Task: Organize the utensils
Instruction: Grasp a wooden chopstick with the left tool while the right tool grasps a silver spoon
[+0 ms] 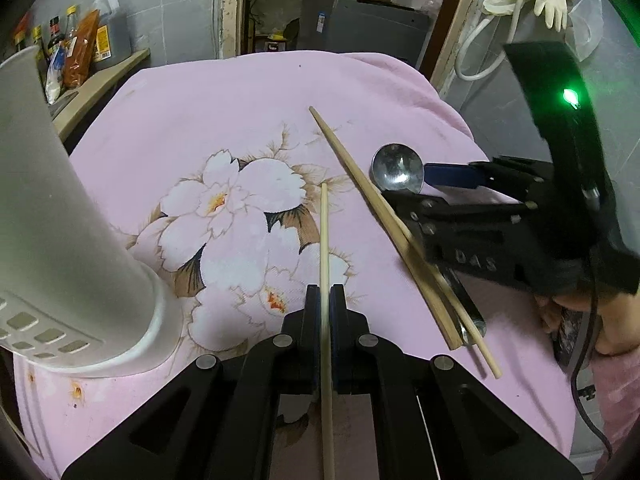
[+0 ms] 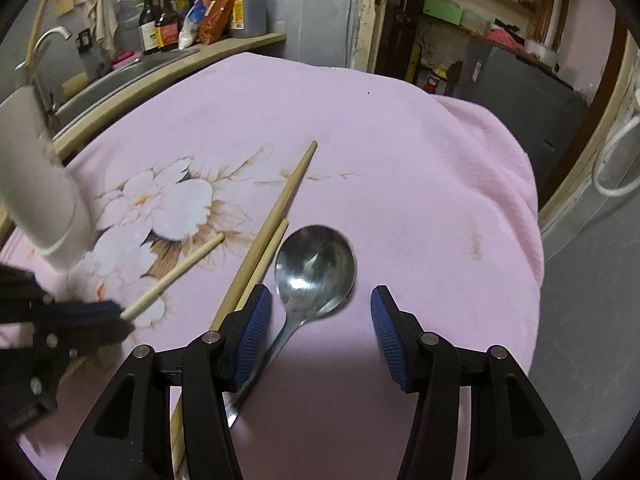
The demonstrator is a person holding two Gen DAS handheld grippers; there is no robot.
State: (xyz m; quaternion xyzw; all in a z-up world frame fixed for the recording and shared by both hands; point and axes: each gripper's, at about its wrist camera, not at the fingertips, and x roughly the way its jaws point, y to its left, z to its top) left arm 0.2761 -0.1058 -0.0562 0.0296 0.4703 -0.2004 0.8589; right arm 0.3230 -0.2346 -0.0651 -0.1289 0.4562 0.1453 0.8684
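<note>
My left gripper (image 1: 325, 294) is shut on a pale wooden chopstick (image 1: 325, 240) that points forward over the pink flowered cloth (image 1: 224, 120); it also shows in the right wrist view (image 2: 176, 276). A white utensil holder (image 1: 52, 216) stands close on the left, also seen in the right wrist view (image 2: 40, 196). Two more chopsticks (image 2: 272, 224) lie side by side on the cloth beside a metal spoon (image 2: 316, 268). My right gripper (image 2: 320, 312) is open, its jaws on either side of the spoon's neck just above the cloth. It shows in the left wrist view (image 1: 440, 184).
The cloth-covered table drops off at its right edge (image 2: 532, 240). Sauce bottles (image 2: 200, 12) and a sink (image 2: 120, 76) sit on the counter behind the table. A doorway with a grey cabinet (image 2: 520, 92) lies at the back right.
</note>
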